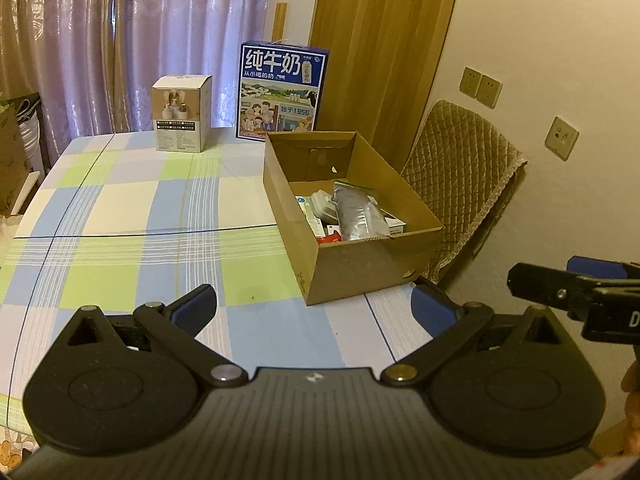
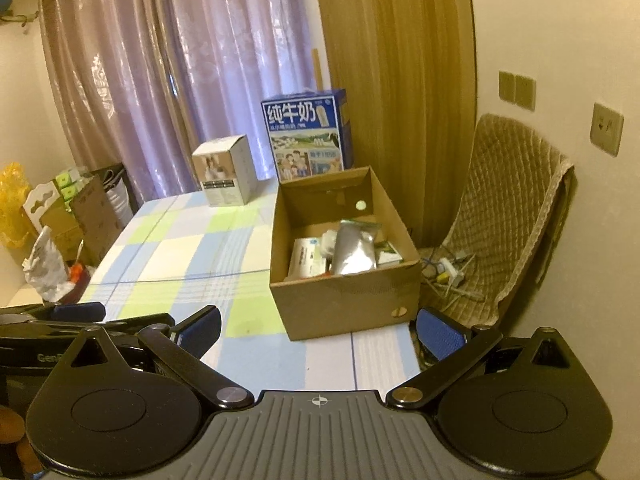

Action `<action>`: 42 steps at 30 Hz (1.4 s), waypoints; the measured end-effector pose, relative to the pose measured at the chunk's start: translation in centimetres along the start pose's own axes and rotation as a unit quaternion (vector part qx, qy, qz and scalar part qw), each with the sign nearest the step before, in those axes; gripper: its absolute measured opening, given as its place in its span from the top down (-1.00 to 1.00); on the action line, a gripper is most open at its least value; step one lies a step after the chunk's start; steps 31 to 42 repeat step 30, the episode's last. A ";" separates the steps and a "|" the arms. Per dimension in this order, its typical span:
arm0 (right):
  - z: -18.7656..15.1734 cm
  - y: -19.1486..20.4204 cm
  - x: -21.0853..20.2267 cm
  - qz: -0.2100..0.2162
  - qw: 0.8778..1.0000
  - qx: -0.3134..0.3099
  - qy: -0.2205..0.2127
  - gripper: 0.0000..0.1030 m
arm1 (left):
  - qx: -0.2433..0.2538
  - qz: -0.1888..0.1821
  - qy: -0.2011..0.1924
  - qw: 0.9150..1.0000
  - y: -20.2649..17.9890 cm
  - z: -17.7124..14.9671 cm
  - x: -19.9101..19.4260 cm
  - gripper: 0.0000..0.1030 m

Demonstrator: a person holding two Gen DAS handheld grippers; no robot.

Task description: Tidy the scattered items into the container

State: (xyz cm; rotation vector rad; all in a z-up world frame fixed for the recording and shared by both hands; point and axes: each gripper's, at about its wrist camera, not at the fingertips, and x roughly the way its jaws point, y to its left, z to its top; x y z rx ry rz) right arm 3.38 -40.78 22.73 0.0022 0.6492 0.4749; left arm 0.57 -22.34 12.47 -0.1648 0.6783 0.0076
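Both the left claw (image 1: 314, 310) and the right claw (image 2: 318, 330) are hovering wide open and empty above the desk (image 1: 132, 216). The cardboard box (image 1: 362, 270) is sitting near the desk's right edge, holding a silver pouch (image 1: 358, 212) and small packets. The pouch is probably soft and slippery, so gripping its sealed top edge seems best.

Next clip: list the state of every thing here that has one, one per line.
Cardboard box: open-topped, upright on the table, holding items.
Silver pouch: lying inside the box, on top of the packets.
Milk carton: upright, closed.
Small white box: upright, closed.
Left claw: open, holding nothing.
Right claw: open, holding nothing.
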 end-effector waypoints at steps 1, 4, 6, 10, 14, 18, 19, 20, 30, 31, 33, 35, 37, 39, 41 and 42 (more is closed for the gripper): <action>0.0 0.0 -0.1 0.000 1.000 0.000 -0.001 -0.97 | 0.001 0.000 -0.001 1.000 0.0 0.0 -0.1 -0.98; 0.1 0.2 -0.1 0.002 1.000 -0.003 -0.001 -0.97 | 0.002 0.002 -0.006 1.000 0.0 0.1 -0.2 -0.98; 0.1 0.2 0.1 0.001 1.000 -0.003 0.000 -0.97 | 0.002 0.003 -0.008 1.000 0.0 0.2 -0.2 -0.98; -0.2 0.2 0.3 0.002 1.000 -0.003 0.004 -0.97 | 0.000 0.001 -0.003 1.000 0.1 0.0 0.1 -0.98; -0.4 0.1 0.5 0.002 1.000 -0.003 0.008 -0.97 | 0.001 0.001 0.000 1.000 0.1 -0.1 0.3 -0.98; -0.6 0.1 0.8 -0.002 1.000 -0.006 0.012 -0.97 | 0.000 0.002 0.002 1.000 0.1 -0.2 0.4 -0.98; -0.7 0.1 0.8 -0.002 1.000 -0.006 0.013 -0.97 | 0.000 0.002 0.002 1.000 0.1 -0.2 0.5 -0.98; -0.7 0.1 0.8 -0.002 1.000 -0.006 0.013 -0.97 | 0.000 0.003 0.003 1.000 0.2 -0.2 0.6 -0.98; -1.1 0.1 1.0 -0.005 1.000 -0.007 0.017 -0.97 | 0.010 -0.008 -0.008 1.000 -0.1 -0.5 0.3 -0.98; -1.1 0.1 1.0 -0.005 1.000 -0.007 0.017 -0.97 | 0.010 -0.008 -0.008 1.000 -0.1 -0.5 0.3 -0.98; -1.1 0.1 1.0 -0.005 1.000 -0.007 0.017 -0.97 | 0.010 -0.008 -0.008 1.000 -0.1 -0.5 0.3 -0.98; -1.1 0.1 1.0 -0.005 1.000 -0.007 0.017 -0.97 | 0.010 -0.008 -0.008 1.000 -0.1 -0.5 0.3 -0.98; -1.1 0.1 1.0 -0.005 1.000 -0.007 0.017 -0.97 | 0.010 -0.008 -0.008 1.000 -0.1 -0.5 0.3 -0.98; -1.1 0.1 1.0 -0.005 1.000 -0.007 0.017 -0.97 | 0.010 -0.008 -0.008 1.000 -0.1 -0.5 0.3 -0.98; -1.1 0.1 1.0 -0.005 1.000 -0.007 0.017 -0.97 | 0.010 -0.008 -0.008 1.000 -0.1 -0.5 0.3 -0.98; -1.1 0.1 1.0 -0.005 1.000 -0.007 0.017 -0.97 | 0.010 -0.008 -0.008 1.000 -0.1 -0.5 0.3 -0.98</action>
